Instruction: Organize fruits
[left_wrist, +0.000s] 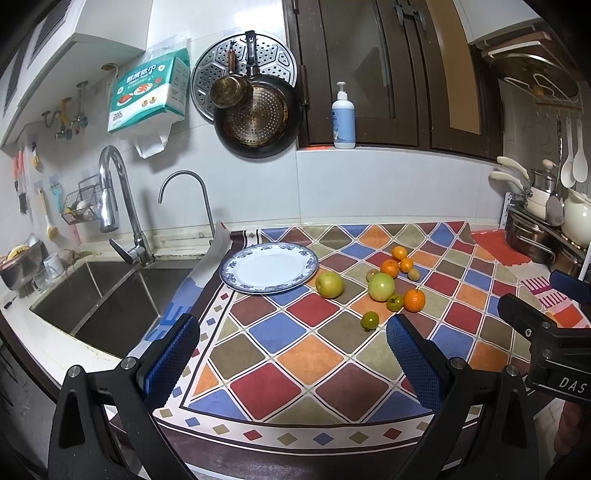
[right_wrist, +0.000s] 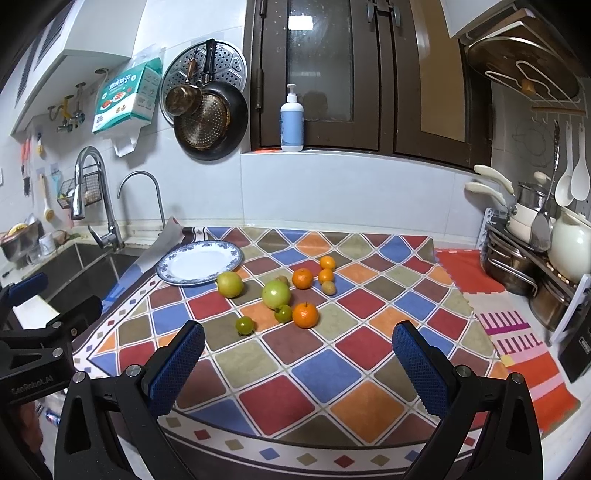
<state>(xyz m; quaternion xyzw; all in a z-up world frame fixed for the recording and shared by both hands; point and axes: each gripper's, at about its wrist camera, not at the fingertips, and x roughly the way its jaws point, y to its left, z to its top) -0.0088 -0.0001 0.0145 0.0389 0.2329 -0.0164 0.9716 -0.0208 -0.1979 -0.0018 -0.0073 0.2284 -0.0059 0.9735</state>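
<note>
Both tools hang back over the near edge of the surface (left_wrist: 280, 369), jaws spread wide and holding nothing: the left hand-held gripper (left_wrist: 291, 354) and the right hand-held gripper (right_wrist: 297, 360). The fruits lie loose on the patterned cloth, just right of the blue-rimmed plate (left_wrist: 236, 266), which is bare and probably their destination. A yellow-green apple (left_wrist: 330, 284) sits just beside its rim; a mandarin (right_wrist: 305, 315) lies nearer.

A diamond-patterned cloth (left_wrist: 310, 354) covers the counter; the steel sink (left_wrist: 110, 295) lies at its left, two faucets (left_wrist: 118, 206) behind it. On the far wall hang pans (left_wrist: 255, 118) and a tissue pack (left_wrist: 147, 96), with a pump bottle (left_wrist: 343, 118) on the sill to their right
</note>
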